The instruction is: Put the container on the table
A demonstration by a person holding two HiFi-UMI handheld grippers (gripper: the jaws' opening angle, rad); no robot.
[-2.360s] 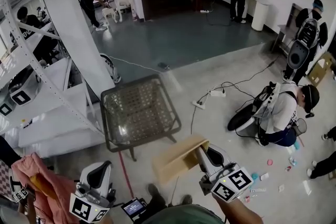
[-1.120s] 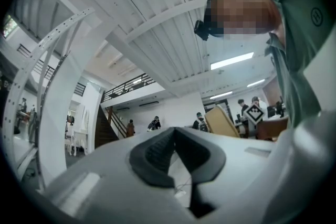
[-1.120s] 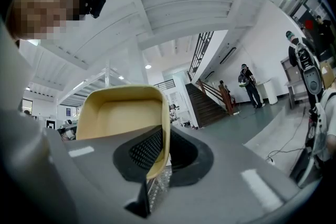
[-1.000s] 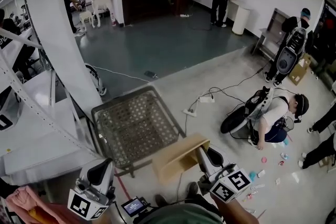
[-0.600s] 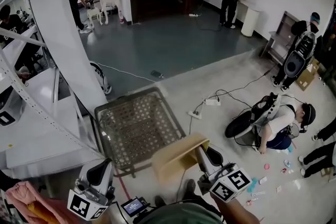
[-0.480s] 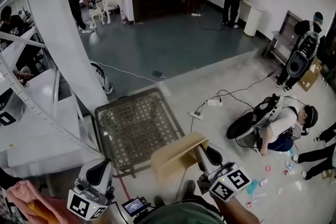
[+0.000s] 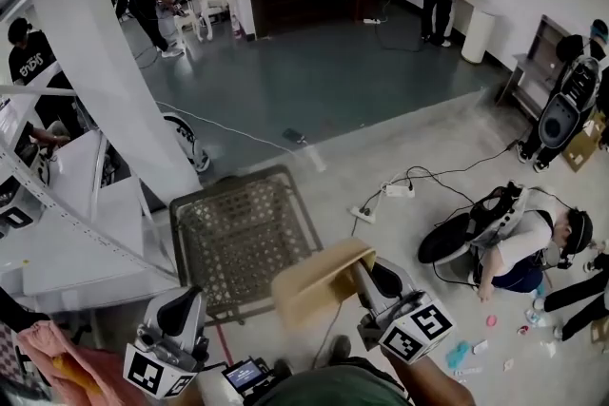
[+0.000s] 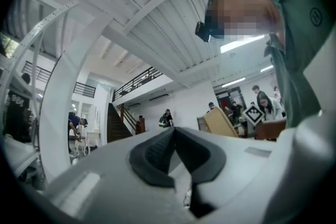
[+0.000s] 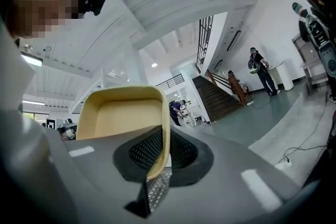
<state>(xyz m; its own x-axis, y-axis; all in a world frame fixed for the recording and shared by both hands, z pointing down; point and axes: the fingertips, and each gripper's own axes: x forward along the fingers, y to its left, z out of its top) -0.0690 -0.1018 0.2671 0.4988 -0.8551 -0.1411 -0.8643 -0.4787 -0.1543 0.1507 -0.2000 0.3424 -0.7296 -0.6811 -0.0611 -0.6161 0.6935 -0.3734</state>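
My right tool (image 9: pixel 163 152) is pinching the tan container (image 9: pixel 123 113). In the right gripper view one side wall of it stands between the two dark pads, which press on it from either side. The container's open hollow faces the camera, and its lower part is hidden behind the tool's grey body.

In the head view the right tool (image 7: pixel 360 273) holds the container (image 7: pixel 319 285) in the air, tilted. The near edge is covered by the tool, so I cannot make out how deep the grip goes. The container is not resting on anything. From above it overlaps the near right corner of the woven-top worktop (image 7: pixel 243 233) and hides that corner. Of the worktop's dark frame I can see only the rim and a bit of leg at the near edge.

My left tool (image 8: pixel 173 152) is pressed together, the pad tips meeting with nothing between them. In the head view it (image 7: pixel 186 301) sits low at the left, near the worktop's near left corner and apart from the container. Its marker cube is partly cut off by the frame edge.

A pink cloth (image 7: pixel 48 357) at the bottom left is also cut off. A small screen (image 7: pixel 245 374) shows between the tools, too small to read. In the left gripper view the container (image 8: pixel 219 122) is a small tan shape at the right, partly behind the tool's body.
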